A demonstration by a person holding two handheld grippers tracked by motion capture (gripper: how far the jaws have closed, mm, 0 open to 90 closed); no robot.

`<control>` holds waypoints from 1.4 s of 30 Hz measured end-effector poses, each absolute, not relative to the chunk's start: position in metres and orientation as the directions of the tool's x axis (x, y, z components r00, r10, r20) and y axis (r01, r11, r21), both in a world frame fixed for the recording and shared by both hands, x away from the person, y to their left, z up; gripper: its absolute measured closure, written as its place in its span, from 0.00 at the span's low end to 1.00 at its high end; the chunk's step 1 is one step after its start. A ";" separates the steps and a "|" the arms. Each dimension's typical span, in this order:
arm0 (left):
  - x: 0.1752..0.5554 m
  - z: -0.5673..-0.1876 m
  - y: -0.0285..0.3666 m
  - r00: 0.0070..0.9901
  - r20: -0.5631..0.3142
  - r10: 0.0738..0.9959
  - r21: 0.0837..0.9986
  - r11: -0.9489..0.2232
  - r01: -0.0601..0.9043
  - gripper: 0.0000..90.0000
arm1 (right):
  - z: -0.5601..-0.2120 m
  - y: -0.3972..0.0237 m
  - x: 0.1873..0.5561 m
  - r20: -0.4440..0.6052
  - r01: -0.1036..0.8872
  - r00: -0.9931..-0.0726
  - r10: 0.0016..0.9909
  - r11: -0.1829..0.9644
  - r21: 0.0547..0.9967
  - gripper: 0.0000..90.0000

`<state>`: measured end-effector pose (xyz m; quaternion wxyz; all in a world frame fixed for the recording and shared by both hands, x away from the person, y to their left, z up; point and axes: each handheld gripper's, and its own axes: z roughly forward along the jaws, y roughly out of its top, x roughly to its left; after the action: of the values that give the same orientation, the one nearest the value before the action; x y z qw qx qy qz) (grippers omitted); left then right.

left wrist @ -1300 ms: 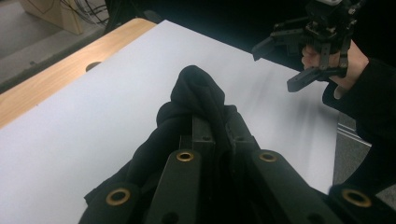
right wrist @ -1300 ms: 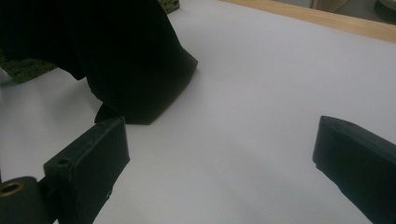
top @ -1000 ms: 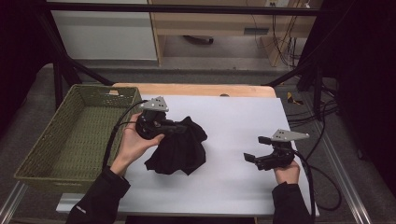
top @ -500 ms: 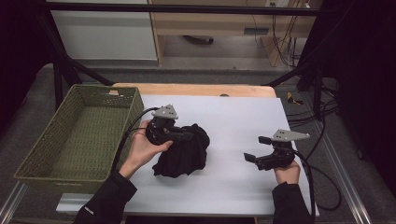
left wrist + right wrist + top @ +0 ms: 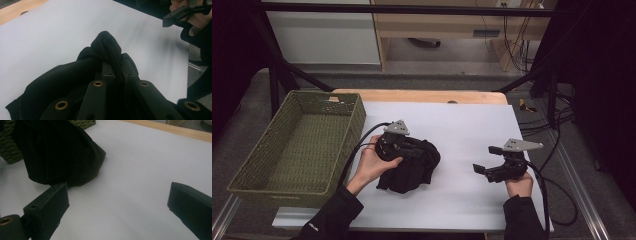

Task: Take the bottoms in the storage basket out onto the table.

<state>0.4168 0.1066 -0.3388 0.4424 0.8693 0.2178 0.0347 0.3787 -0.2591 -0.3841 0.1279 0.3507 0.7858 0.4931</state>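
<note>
Bare white table [image 5: 462,125] between cloth heap [image 5: 412,167] and right gripper [image 5: 484,162] – basket [image 5: 297,150] blocks left.

The high view looks forward and down from above the person's side, taking in the whole desk [image 5: 472,125]. The left gripper view sits tight behind its tongs, facing across the desk. The right gripper view rides low, facing the cloth [image 5: 57,152], which all three views share.

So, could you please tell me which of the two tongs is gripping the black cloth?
The left tongs: jaws shut on a fold of the black cloth. The right tongs stand open, apart from it.
</note>
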 end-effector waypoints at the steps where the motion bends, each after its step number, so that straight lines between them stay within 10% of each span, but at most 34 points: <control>1: 0.417 -0.341 0.106 0.902 -0.134 0.409 0.784 -0.514 0.349 0.93 | -0.384 -0.259 0.379 0.145 0.425 -0.721 0.677 0.267 0.865 0.05; 9: 0.417 -0.350 0.104 0.904 -0.141 0.403 0.777 -0.520 0.354 0.84 | -0.384 -0.259 0.379 0.145 0.425 -0.722 0.677 0.267 0.865 0.05; 28: 0.407 -0.338 0.118 0.883 -0.127 0.451 0.802 -0.476 0.359 0.13 | -0.384 -0.259 0.378 0.145 0.423 -0.720 0.678 0.263 0.867 0.05; 42: 0.394 -0.328 0.143 0.856 -0.082 0.510 0.802 -0.476 0.360 0.04 | -0.383 -0.260 0.378 0.150 0.423 -0.720 0.678 0.257 0.869 0.05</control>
<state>0.3943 0.1425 -0.3280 0.4443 0.8549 0.2544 0.0840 0.3778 -0.2602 -0.3826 0.1280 0.3519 0.7824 0.4977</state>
